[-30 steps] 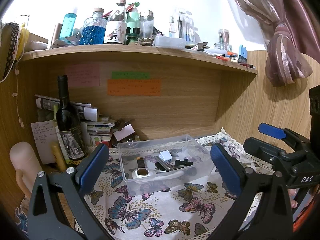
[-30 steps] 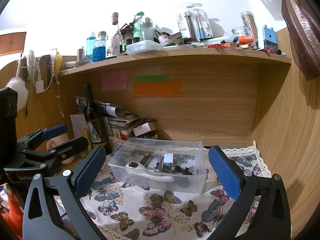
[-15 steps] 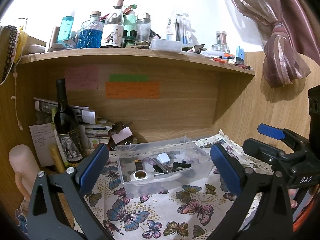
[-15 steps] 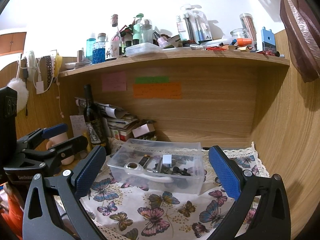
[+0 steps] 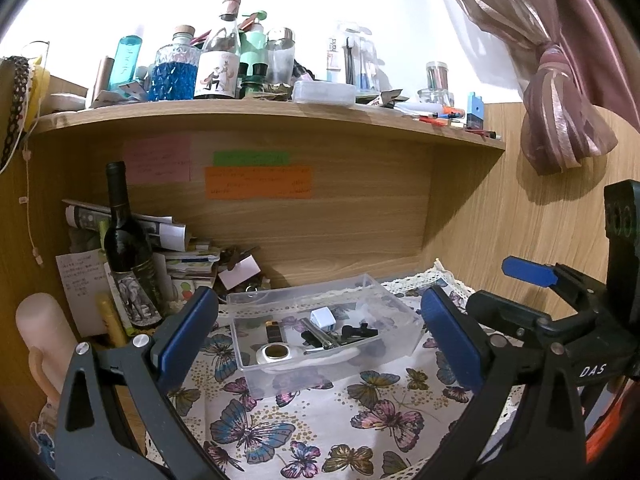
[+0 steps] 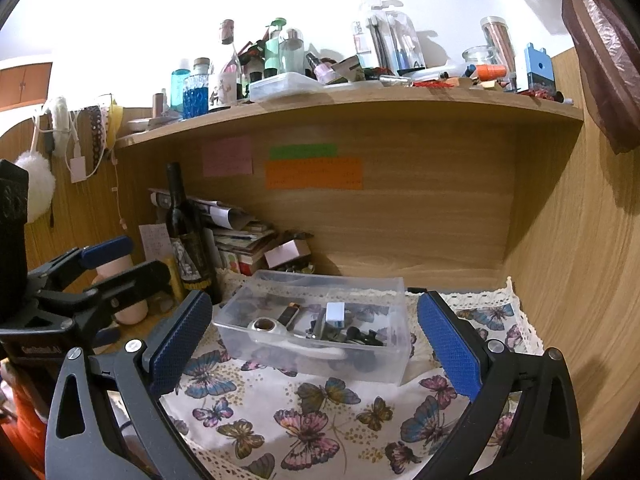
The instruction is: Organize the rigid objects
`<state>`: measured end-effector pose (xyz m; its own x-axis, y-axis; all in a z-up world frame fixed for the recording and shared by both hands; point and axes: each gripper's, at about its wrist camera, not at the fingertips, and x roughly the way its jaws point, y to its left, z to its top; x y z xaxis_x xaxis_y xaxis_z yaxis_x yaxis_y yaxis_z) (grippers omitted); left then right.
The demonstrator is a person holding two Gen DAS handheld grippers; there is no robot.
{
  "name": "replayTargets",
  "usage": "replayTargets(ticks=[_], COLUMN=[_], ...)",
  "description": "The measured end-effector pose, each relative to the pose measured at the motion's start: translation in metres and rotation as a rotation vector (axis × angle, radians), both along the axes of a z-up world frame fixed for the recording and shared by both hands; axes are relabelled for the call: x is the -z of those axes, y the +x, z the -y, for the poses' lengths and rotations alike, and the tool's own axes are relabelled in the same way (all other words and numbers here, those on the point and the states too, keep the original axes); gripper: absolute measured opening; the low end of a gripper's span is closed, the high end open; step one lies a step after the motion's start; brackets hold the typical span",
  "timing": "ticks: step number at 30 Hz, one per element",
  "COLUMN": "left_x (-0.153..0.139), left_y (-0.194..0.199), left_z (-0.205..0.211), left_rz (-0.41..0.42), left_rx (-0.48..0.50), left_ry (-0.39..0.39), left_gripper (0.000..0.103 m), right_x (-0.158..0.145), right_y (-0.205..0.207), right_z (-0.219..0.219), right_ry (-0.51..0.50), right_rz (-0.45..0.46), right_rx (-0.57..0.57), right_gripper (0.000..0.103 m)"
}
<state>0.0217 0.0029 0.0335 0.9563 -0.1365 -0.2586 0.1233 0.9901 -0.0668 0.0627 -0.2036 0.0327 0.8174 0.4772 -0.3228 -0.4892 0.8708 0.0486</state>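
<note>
Clear plastic bin [image 5: 320, 316] centre frame, already filled; left gripper [image 5: 320, 336] and right gripper [image 6: 316, 336] both spread wide, empty. Approach its walls squarely.

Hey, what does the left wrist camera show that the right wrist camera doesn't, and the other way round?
Only the left wrist view shows the tied curtain knot and the right gripper from the side. Only the right wrist view shows the white pompom, the wall cabinet and the left gripper from the side. Both share the clear bin, wine bottle, orange note and butterfly cloth.
</note>
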Motion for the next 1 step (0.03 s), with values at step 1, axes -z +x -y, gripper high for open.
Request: replayTargets(ticks=[1], left_x=[0.0001], left_y=[0.0005], left_z=[-0.0001], left_rz=[-0.002], left_rx=[-0.002], left_ry=[0.0], left_gripper=[0.103], right_x=[0.0006], right_y=[0.0003], right_z=[-0.0001], right_ry=[0.0], right_rz=[-0.001], right_rx=[-0.001], right_gripper=[0.103])
